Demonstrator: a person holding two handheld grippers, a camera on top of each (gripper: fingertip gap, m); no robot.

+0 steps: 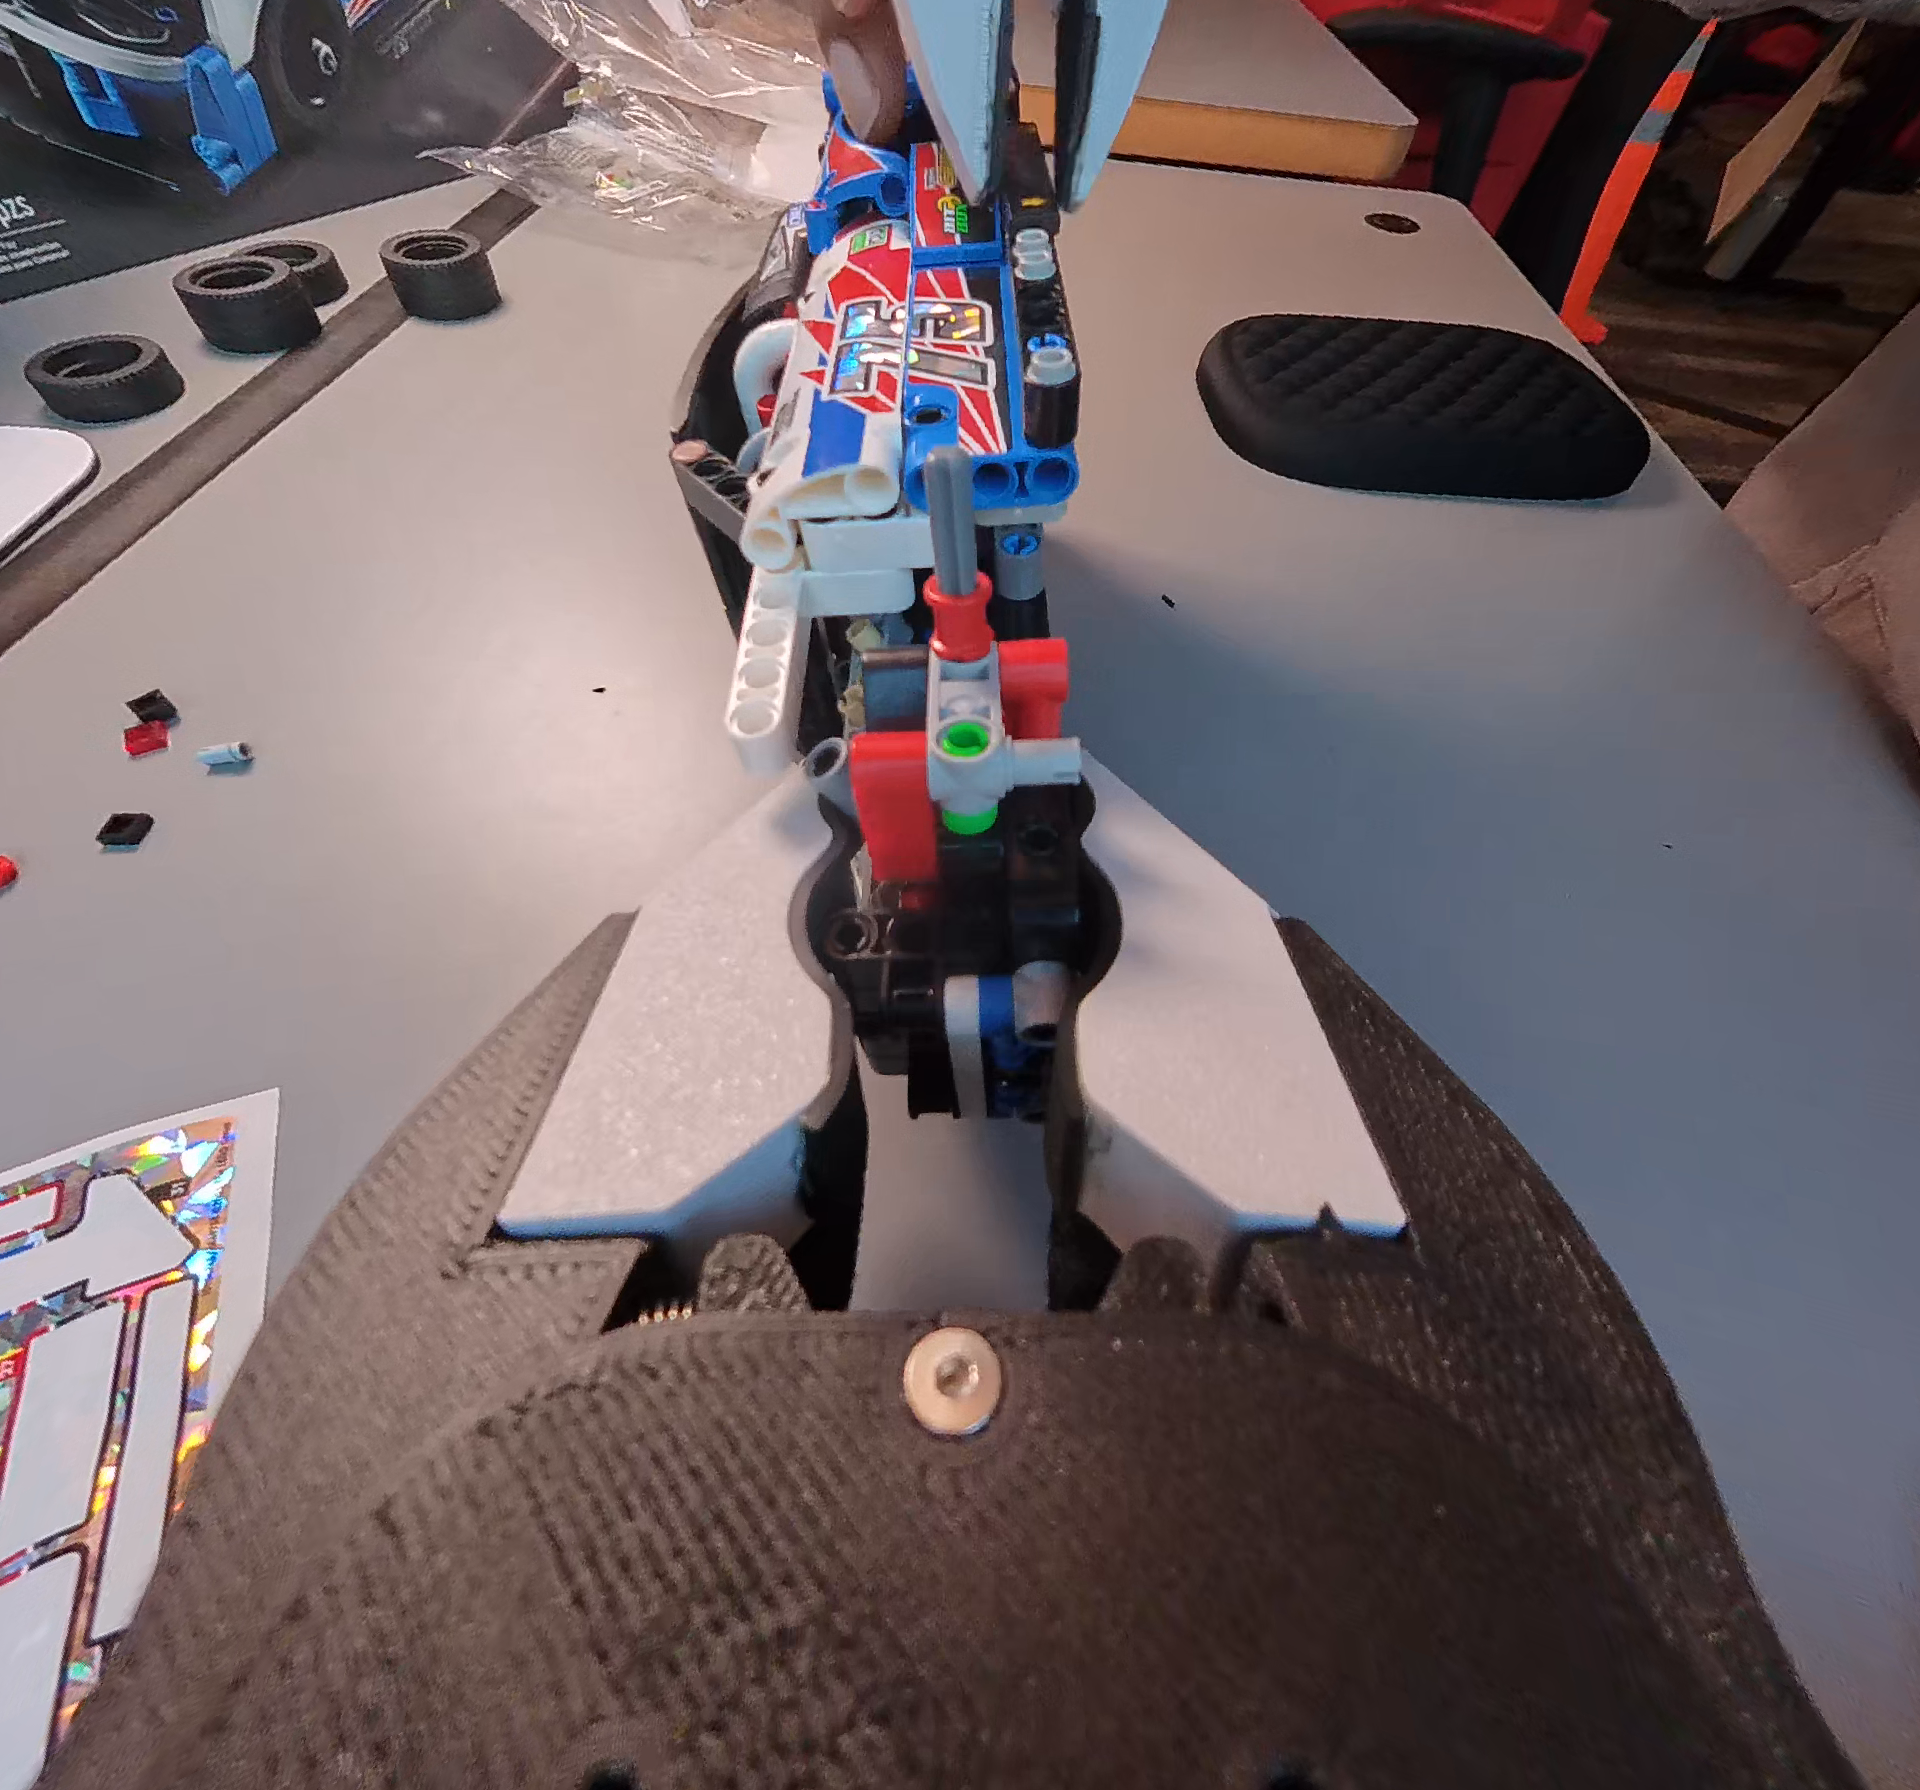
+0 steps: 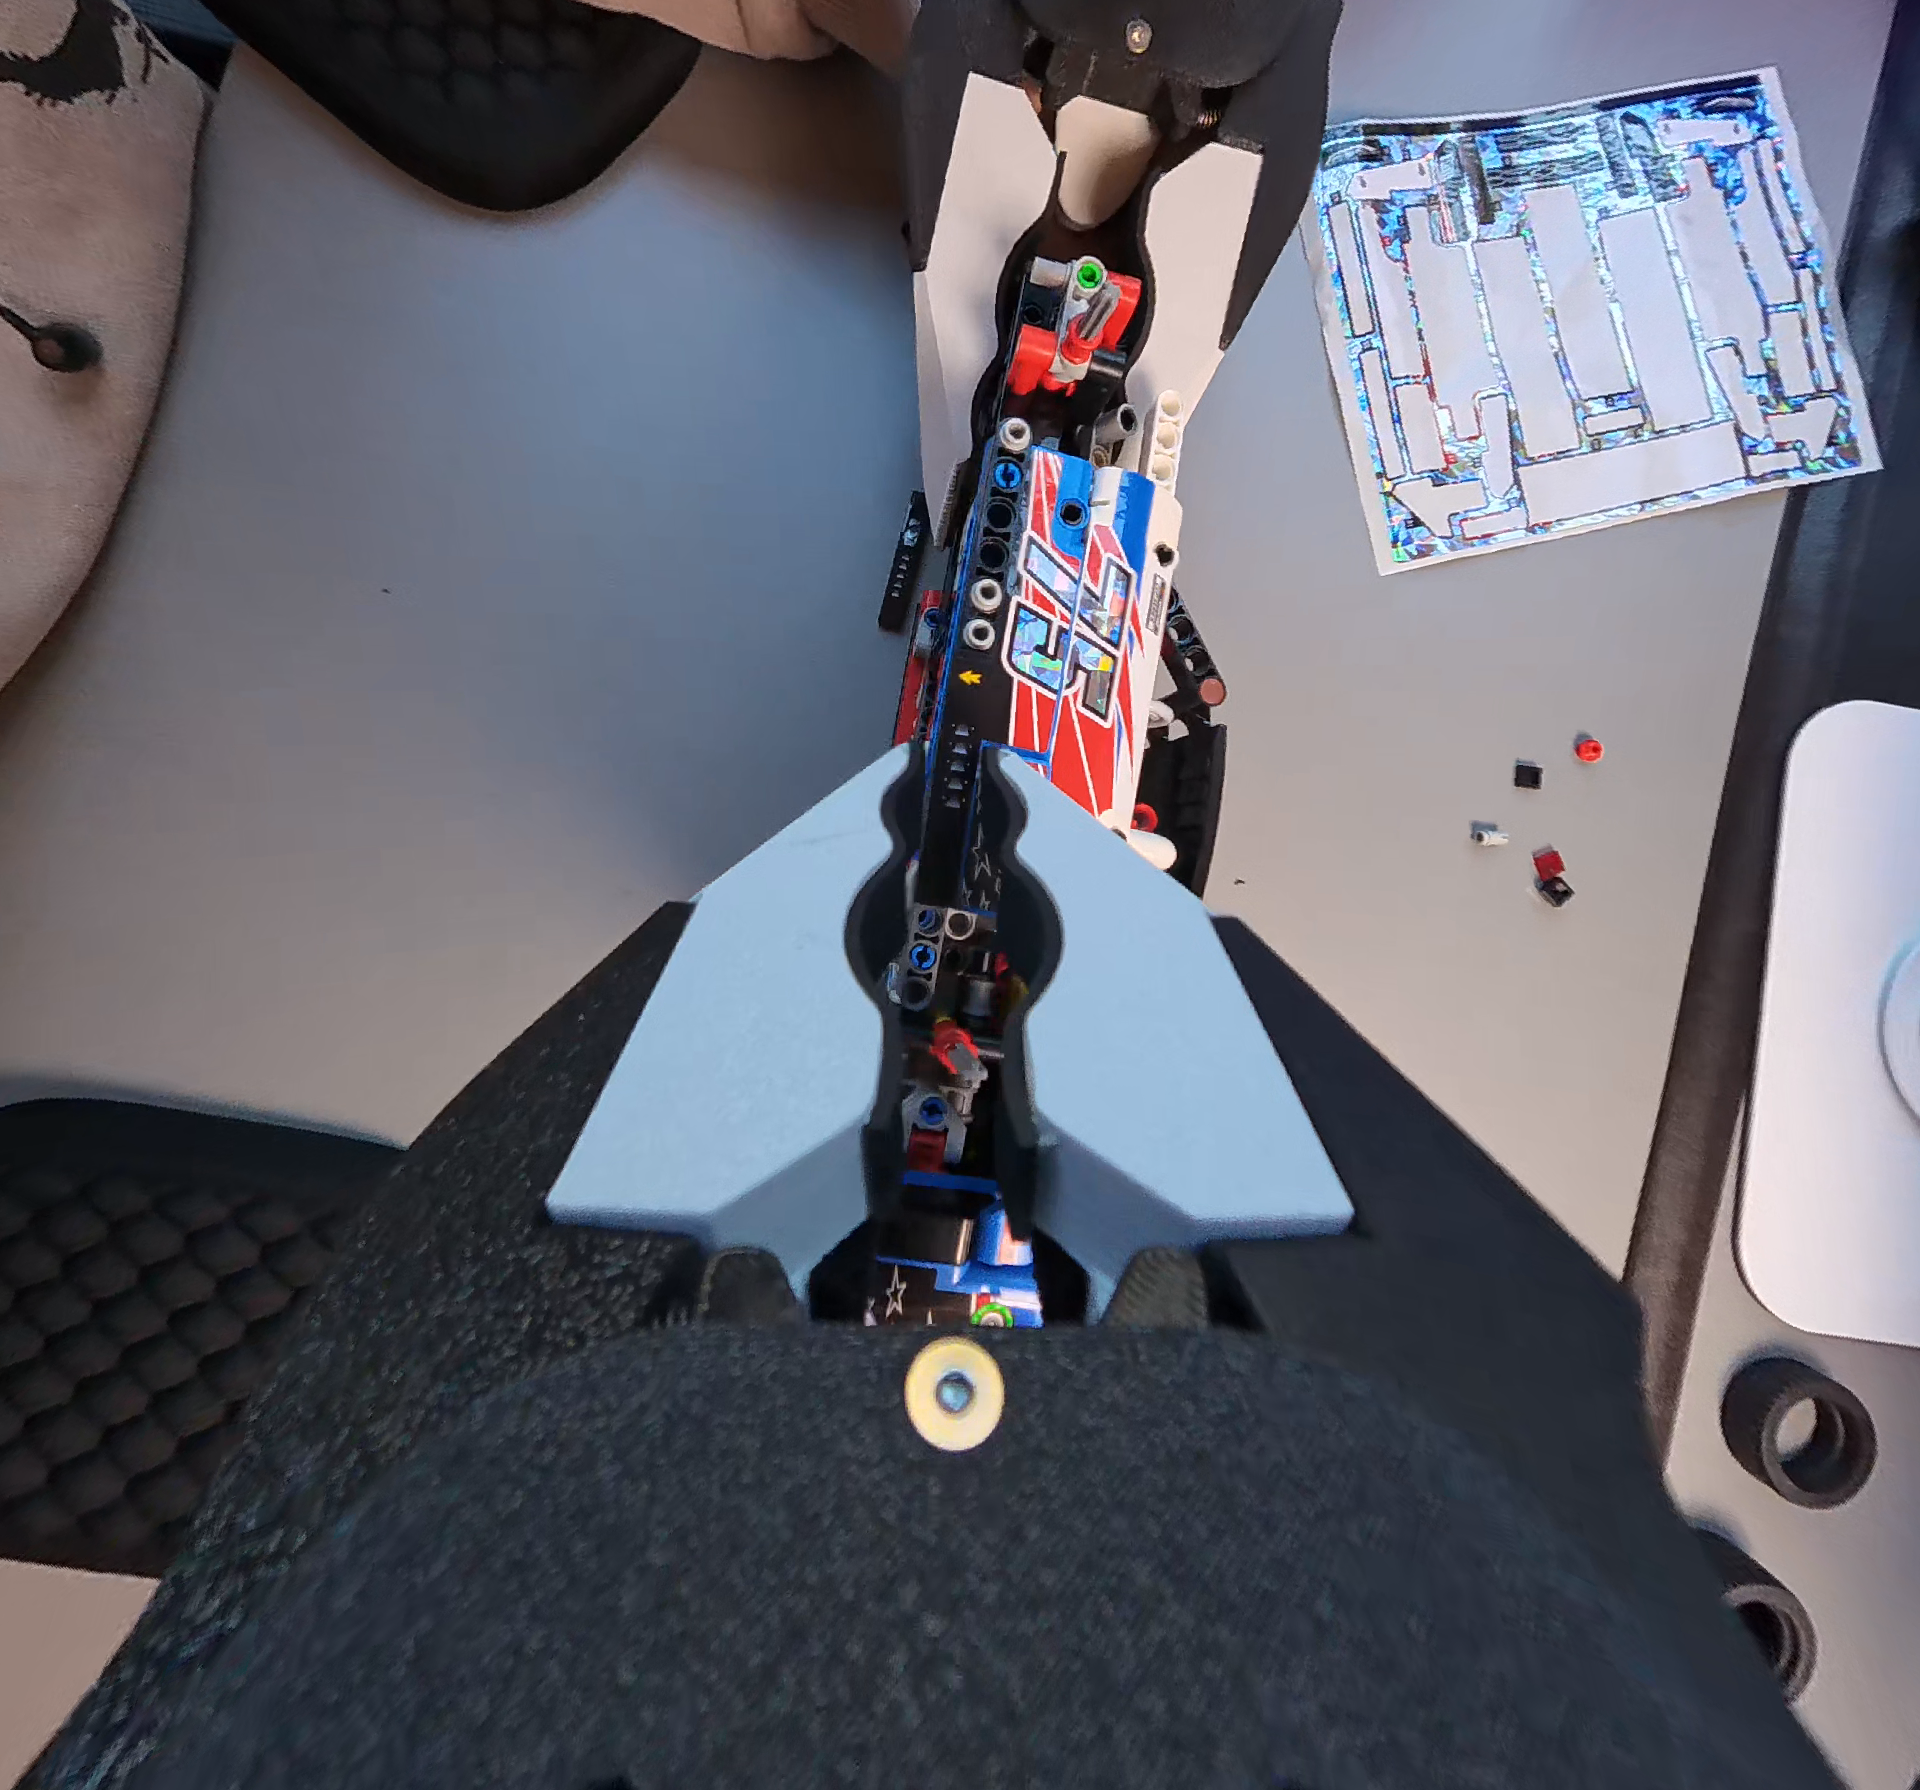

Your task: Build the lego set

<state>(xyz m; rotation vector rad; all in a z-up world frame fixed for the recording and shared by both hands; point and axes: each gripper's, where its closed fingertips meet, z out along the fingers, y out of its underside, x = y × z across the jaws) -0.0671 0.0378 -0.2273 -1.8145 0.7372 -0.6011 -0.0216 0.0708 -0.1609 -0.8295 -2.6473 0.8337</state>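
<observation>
Glossy red, white and blue stickered panels run along the half-built car (image 1: 914,369), which I hold on its side above the grey desk (image 1: 1351,701), one end in each gripper. My left gripper (image 1: 961,909) pinches the black beam end with the red and grey axle joint; my right gripper (image 2: 961,919) clamps the far end, its pale fingers (image 1: 971,47) showing at 12 o'clock in the left view, with a bare fingertip (image 1: 857,36) pressed beside them.

I judge this a mid-build step: the bodywork is largely on, the wheels are not. Four ribbed rubber tyres (image 1: 249,301) wait at 10 o'clock, loose small pieces (image 1: 156,732) at 9 o'clock, and a holographic sticker sheet (image 1: 114,1345) at 8 o'clock, mostly peeled. The box (image 1: 187,36) sits at 11 o'clock beside crinkled clear bags (image 1: 644,88).

Next, I think, the chassis must be steadied while one gripper frees itself to fetch a part; the exposed grey axle (image 1: 951,514) looks easy to knock.
</observation>
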